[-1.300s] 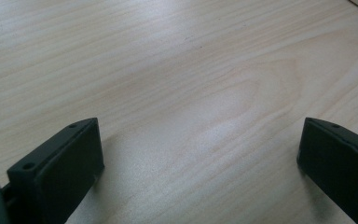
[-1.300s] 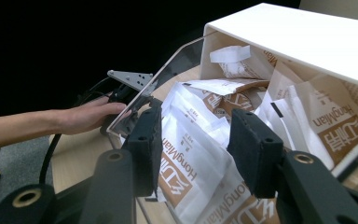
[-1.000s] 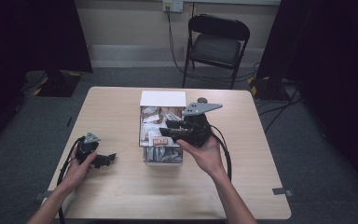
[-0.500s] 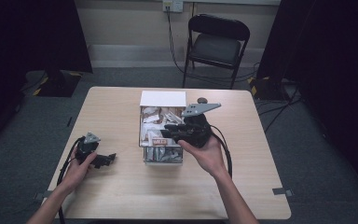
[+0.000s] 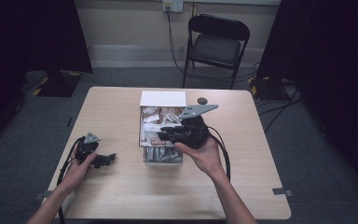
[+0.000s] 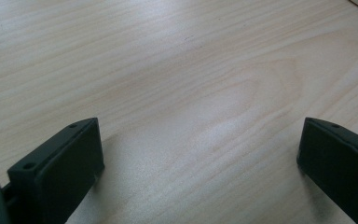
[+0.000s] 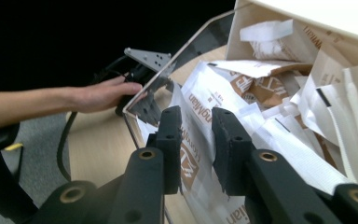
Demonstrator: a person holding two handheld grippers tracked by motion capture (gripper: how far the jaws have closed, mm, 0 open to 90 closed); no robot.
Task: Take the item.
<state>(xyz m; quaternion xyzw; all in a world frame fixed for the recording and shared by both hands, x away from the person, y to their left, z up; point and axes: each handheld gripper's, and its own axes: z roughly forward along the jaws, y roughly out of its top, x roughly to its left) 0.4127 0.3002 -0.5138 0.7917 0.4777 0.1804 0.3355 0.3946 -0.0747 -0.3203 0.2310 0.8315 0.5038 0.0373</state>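
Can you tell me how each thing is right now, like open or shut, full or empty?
Left tongs: open, resting on the bare table.
Right tongs: over the box, nearly shut on a white packet.
Box: open, full of packets.
Chair: unfolded, empty, behind the table.
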